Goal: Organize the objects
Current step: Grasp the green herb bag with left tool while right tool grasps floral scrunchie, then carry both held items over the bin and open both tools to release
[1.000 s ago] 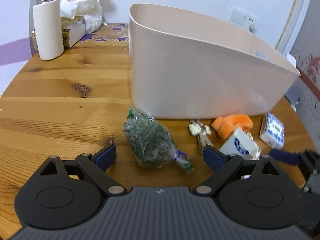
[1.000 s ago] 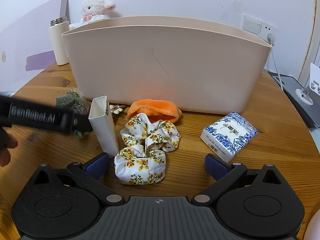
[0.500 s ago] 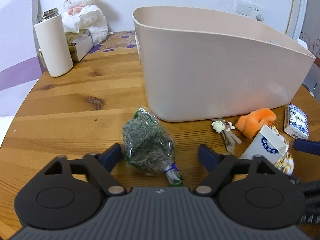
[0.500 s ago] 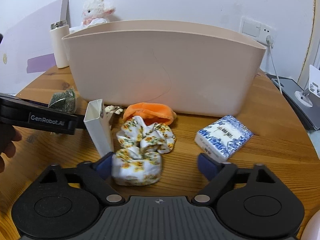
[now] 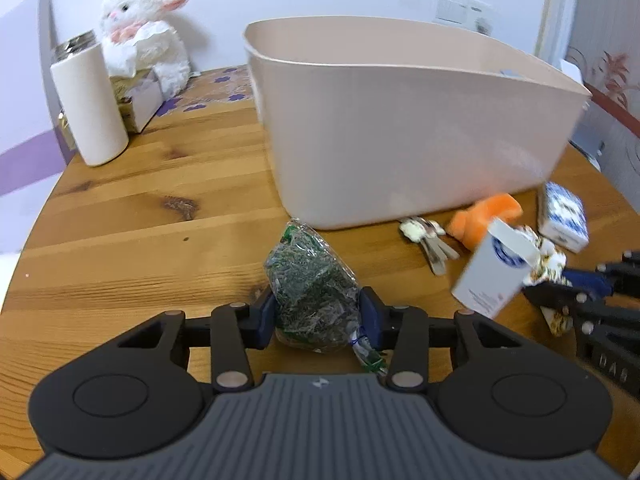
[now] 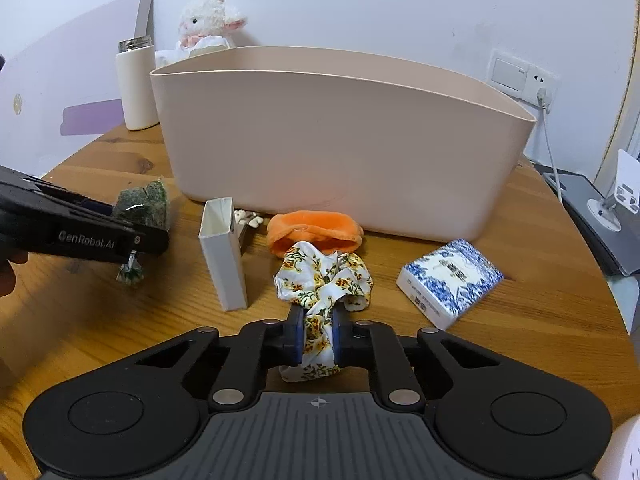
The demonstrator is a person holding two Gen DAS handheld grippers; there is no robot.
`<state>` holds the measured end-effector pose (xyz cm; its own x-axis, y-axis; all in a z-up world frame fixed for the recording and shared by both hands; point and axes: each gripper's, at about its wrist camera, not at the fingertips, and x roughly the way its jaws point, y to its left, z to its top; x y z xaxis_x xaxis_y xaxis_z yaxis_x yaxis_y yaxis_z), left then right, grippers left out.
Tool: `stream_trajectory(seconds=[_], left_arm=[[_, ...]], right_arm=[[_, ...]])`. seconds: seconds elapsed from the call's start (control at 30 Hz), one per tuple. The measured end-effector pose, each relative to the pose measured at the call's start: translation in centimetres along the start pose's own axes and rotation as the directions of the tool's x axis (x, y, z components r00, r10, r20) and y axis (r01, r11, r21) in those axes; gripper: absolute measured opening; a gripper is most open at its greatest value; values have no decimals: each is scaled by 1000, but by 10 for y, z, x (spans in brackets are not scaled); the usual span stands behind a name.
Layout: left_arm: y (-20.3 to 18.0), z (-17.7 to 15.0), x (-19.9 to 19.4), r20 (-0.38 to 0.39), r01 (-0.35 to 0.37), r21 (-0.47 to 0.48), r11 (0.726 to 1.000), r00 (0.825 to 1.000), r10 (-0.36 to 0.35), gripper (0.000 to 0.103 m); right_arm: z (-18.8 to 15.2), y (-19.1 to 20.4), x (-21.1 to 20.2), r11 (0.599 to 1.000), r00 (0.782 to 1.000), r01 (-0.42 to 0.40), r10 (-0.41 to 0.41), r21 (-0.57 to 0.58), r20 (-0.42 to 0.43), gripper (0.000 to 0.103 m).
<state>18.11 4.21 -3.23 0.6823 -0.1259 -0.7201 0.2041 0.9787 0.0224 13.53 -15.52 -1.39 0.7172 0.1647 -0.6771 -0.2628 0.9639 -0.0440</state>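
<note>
A large beige bin point(image 5: 400, 132) stands on the round wooden table point(image 5: 140, 240). In front of it lies a clear bag of dried green herbs point(image 5: 312, 280). My left gripper point(image 5: 318, 314) is closing, and its blue pads press on both sides of the bag. A floral scrunchie point(image 6: 320, 276) lies before the bin's middle. My right gripper point(image 6: 316, 336) is closing too, its pads squeezing the scrunchie's near loop. Around them are an upright white carton point(image 6: 224, 256), an orange cloth point(image 6: 316, 228), keys with a charm point(image 5: 428, 240) and a blue-and-white packet point(image 6: 450, 280).
At the table's far left stand a white bottle point(image 5: 90, 104), a plush lamb point(image 5: 144, 36) and a small box point(image 5: 140, 96). A wall socket with a cable point(image 6: 540, 96) is behind the bin on the right. The table edge curves close on both sides.
Both grippers' jaws came together from wide open. The left pads now press on the herb bag, and the right pads pinch the scrunchie. The left wrist view has rolled closer to level.
</note>
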Motion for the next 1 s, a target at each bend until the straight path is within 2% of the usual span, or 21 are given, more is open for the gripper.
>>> stream_trajectory(seconds=[0.17,0.5,0.8,0.93,1.0], left_arm=[[-8,-7,-18,18,16,34,999,1000,-16,45],[-20,12,-81,152,44,53,998,987,-51,45],[-31,70,-115,299,24,72,997,953,-44,45],[-40,103,-108,332,-15,100,995,943,-19,45],[-43,119,-96,321,-18,103,995,947,-16,45]], right_arm=[[-3,-3,-21,1000,999,15,-15,-1,31,12],[15,-10,-79,1000,982,32,-31,-1,184,12],[65,-33,-102,996,943,76,-86,41,322,12],[94,-44,-96,994,929,102,-112,47,354,12],[107,-51,-85,993,928,114,-120,38,352,12]])
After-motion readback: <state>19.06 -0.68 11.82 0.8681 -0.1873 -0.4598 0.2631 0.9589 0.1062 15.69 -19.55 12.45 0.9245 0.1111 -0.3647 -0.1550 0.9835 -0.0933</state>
